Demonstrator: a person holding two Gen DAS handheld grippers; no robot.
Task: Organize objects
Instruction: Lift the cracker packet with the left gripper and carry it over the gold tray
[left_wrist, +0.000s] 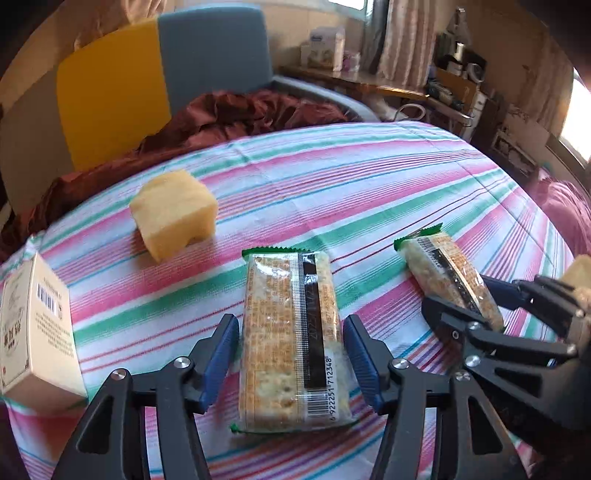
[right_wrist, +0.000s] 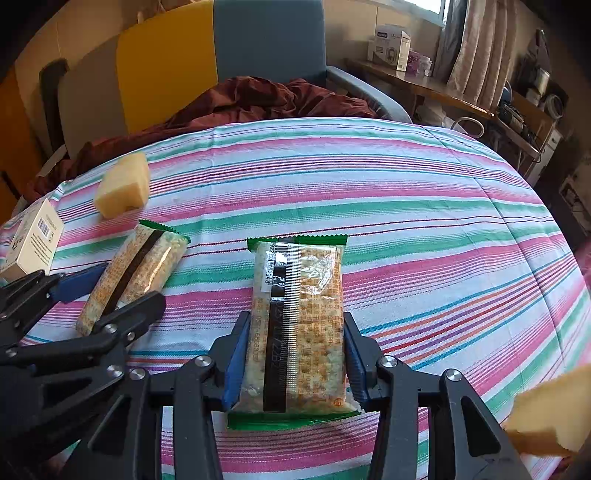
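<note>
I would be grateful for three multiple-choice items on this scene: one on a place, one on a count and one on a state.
1. Where is the box?
A. at the cloth's left edge
B. between the packets
C. on the chair

2. How many cracker packets lie on the cloth?
A. one
B. two
C. four

3. How does the right tool stand?
A. closed on nothing
B. holding a sponge
C. fingers on either side of a packet

Answers:
1. A: the box sits at the left edge of the cloth, left of the sponge.
2. B: the left packet and the right packet are the only ones.
3. C: the right tool has its blue pads against the right packet's sides.
</note>
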